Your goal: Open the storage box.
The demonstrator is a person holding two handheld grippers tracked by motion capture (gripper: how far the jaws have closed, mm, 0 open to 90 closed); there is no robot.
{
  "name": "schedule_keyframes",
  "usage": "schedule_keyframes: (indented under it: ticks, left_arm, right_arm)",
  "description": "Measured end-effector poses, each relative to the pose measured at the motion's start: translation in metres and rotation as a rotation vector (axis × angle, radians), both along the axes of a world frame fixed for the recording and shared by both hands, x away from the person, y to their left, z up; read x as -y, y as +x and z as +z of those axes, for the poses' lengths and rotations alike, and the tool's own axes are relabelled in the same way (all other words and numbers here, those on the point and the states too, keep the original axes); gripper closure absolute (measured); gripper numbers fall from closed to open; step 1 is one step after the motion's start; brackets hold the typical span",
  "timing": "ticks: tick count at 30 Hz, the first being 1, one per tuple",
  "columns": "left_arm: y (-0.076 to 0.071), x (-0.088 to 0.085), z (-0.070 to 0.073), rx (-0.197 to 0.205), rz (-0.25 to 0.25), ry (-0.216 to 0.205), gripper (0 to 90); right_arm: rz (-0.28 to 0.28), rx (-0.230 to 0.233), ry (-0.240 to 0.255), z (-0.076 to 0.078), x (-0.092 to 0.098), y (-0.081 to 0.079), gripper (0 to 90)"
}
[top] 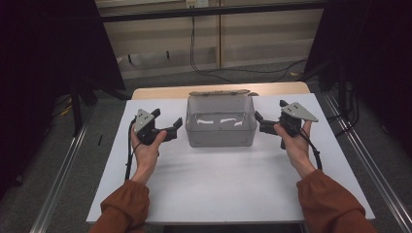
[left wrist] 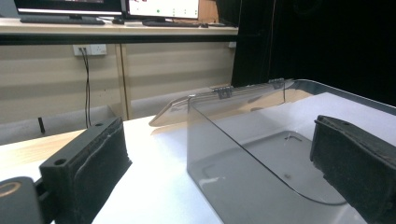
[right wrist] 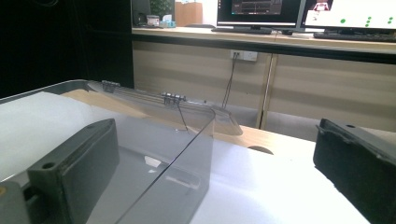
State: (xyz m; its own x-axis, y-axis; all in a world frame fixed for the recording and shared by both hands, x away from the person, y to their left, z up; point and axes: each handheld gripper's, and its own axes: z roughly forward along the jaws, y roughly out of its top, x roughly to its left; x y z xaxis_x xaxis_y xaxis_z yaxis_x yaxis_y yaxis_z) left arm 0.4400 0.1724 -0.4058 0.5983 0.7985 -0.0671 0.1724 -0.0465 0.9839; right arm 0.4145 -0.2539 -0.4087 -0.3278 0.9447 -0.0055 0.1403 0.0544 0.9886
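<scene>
Left tongs (top: 176, 124) and right tongs (top: 258, 122) flank the clear box (top: 221, 127) on the bench (top: 223, 179). Both released, jaws spread wide, each straddling an end wall.

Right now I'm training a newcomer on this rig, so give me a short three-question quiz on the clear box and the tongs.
1. True or false: the lid of the clear box is folded open behind it.
2. How do the left tongs and right tongs stand? A: both open, one on each side of the box. B: both shut on the lid. C: both inside the box.
3. Fill in: the box stands on a ___ sheet.

Key: 1 true; 2 A; 3 white.
</scene>
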Motion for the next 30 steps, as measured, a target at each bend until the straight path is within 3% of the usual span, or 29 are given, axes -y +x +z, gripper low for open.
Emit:
schedule_keyframes:
  ticks: [3, 5, 16, 20, 30]
  left_arm:
    - [-0.006, -0.002, 0.0, 0.017, -0.009, -0.018, 3.8]
    - [-0.009, -0.005, -0.002, 0.023, -0.009, -0.003, 3.7]
    - [-0.03, -0.012, -0.012, 0.011, 0.003, 0.0, 3.6]
    - [-0.035, -0.013, -0.013, -0.017, 0.016, 0.016, 3.6]
    - [-0.049, -0.019, -0.019, -0.003, 0.037, 0.009, 3.6]
  right_arm:
    - [0.006, 0.003, -0.003, 0.0, -0.001, -0.005, 0.0]
    - [0.002, 0.013, -0.007, 0.0, -0.002, -0.008, 0.0]
    - [-0.002, 0.021, -0.017, -0.004, -0.003, -0.024, 0.0]
    - [-0.013, 0.023, -0.019, -0.008, -0.002, -0.03, 0.0]
    - [-0.035, 0.022, -0.022, -0.013, 0.005, -0.045, 0.0]
